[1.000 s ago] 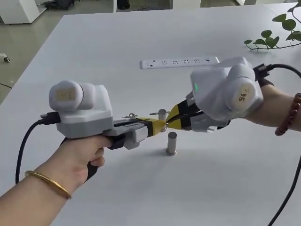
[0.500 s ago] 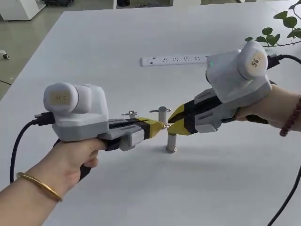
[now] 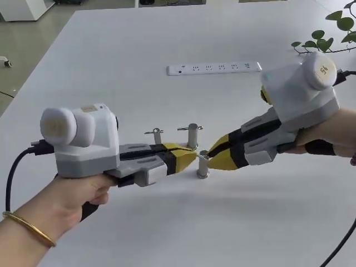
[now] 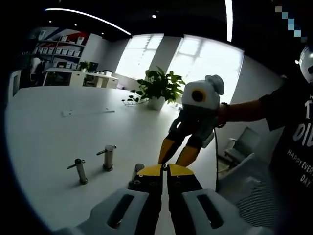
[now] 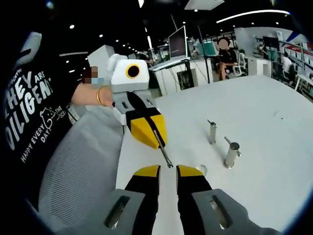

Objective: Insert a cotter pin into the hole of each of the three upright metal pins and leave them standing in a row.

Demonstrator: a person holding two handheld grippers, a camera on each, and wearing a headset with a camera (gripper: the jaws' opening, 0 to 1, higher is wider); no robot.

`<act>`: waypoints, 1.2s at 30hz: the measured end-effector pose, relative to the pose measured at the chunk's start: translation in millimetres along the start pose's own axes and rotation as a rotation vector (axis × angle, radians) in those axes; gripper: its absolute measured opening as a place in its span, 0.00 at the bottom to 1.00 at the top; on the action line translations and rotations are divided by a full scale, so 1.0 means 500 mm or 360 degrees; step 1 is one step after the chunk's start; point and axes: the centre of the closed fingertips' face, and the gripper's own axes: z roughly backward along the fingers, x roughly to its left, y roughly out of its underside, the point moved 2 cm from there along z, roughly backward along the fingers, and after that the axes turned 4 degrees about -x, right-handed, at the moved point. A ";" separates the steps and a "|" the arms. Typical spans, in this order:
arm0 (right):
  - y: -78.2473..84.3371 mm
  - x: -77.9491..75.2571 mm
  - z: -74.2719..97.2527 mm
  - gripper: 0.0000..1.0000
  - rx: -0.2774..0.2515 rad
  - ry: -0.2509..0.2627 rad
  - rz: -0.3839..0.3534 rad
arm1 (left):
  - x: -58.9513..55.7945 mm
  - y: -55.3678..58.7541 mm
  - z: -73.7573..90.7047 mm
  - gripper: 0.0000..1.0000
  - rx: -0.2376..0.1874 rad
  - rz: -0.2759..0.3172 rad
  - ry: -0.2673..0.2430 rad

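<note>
Three upright metal pins stand on the white table. The back-left pin (image 3: 157,136) and the back-right pin (image 3: 193,135) each carry a cotter pin through the top. The front pin (image 3: 203,166) stands bare. My left gripper (image 3: 193,152) is shut on a thin cotter pin (image 5: 164,150), which sticks out of its yellow tips just above the front pin (image 5: 200,170). My right gripper (image 3: 213,154) faces it from the right, tips a little apart and holding nothing, close to the cotter pin's free end. In the left gripper view the front pin (image 4: 138,172) stands just left of my shut tips (image 4: 165,169).
A white power strip (image 3: 214,68) lies across the table (image 3: 111,72) behind the pins. Plant leaves (image 3: 328,39) reach in at the far right. Cables trail from both grippers. An office with desks and people lies beyond the table.
Both grippers have dropped lower, bringing their tips down to the top of the front pin. The right gripper has swung out to the right and tilted.
</note>
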 end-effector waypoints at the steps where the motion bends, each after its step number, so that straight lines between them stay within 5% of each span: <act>1: 0.001 0.004 0.000 0.08 0.0003 -0.0015 0.0002 | -0.008 0.002 0.000 0.00 0.0001 -0.0003 0.0036; 12: 0.012 0.041 -0.003 0.06 0.0003 -0.0167 -0.0057 | -0.042 0.035 -0.002 0.00 0.0060 -0.0071 0.0169; 19: 0.021 0.058 -0.009 0.06 0.0029 -0.0246 -0.0068 | -0.046 0.033 0.000 0.00 0.0034 -0.0052 0.0207; 26: 0.025 0.058 -0.012 0.03 0.0033 -0.0254 -0.0095 | -0.054 0.022 0.002 0.00 -0.0023 0.0001 0.0237; 36: 0.024 0.062 -0.008 0.00 0.0047 -0.0254 -0.0068 | -0.059 0.035 -0.002 0.00 0.0014 -0.0016 0.0242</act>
